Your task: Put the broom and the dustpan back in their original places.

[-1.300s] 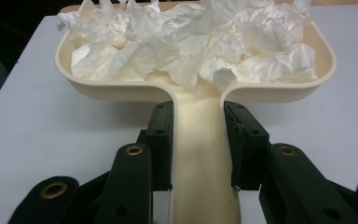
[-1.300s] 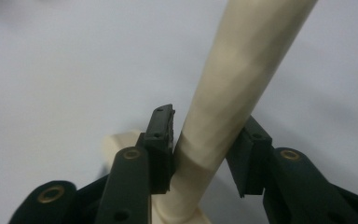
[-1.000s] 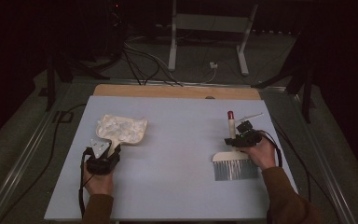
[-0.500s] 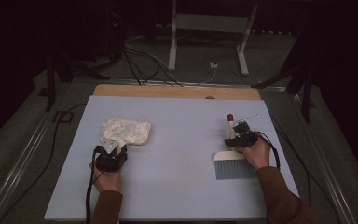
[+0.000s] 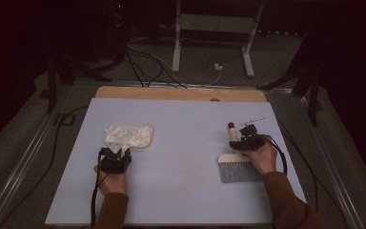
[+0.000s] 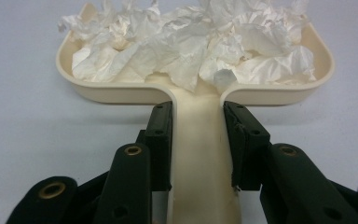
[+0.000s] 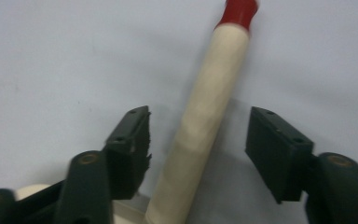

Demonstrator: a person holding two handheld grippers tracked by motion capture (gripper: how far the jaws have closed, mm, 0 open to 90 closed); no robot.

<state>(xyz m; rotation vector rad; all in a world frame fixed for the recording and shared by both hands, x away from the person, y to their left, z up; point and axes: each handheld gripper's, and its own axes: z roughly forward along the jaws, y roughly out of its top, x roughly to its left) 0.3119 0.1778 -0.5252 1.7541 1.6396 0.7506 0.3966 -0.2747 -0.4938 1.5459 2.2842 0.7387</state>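
A cream dustpan (image 5: 128,136) heaped with crumpled white paper (image 6: 191,51) rests at the table's left. My left gripper (image 5: 116,152) is shut on its flat handle (image 6: 198,154), both pads pressed against the handle's sides just behind the pan wall (image 6: 112,91). At the right lies a brush (image 5: 238,167) with grey bristles and a cream handle (image 7: 205,126) ending in a red tip (image 5: 230,126). My right gripper (image 5: 239,138) (image 7: 198,123) straddles that handle. Its jaws have just been opening, and neither pad touches the handle between them.
The pale blue table top (image 5: 186,143) has a wooden strip (image 5: 181,94) along its far edge. Behind it stand a metal frame (image 5: 214,28) and dark stands, with cables (image 5: 143,67) on the floor. A cable trails from each gripper toward the person.
My left gripper has slid the dustpan a little right and toward the person. The brush's red tip has come lower in the picture; the brush head has stayed put.
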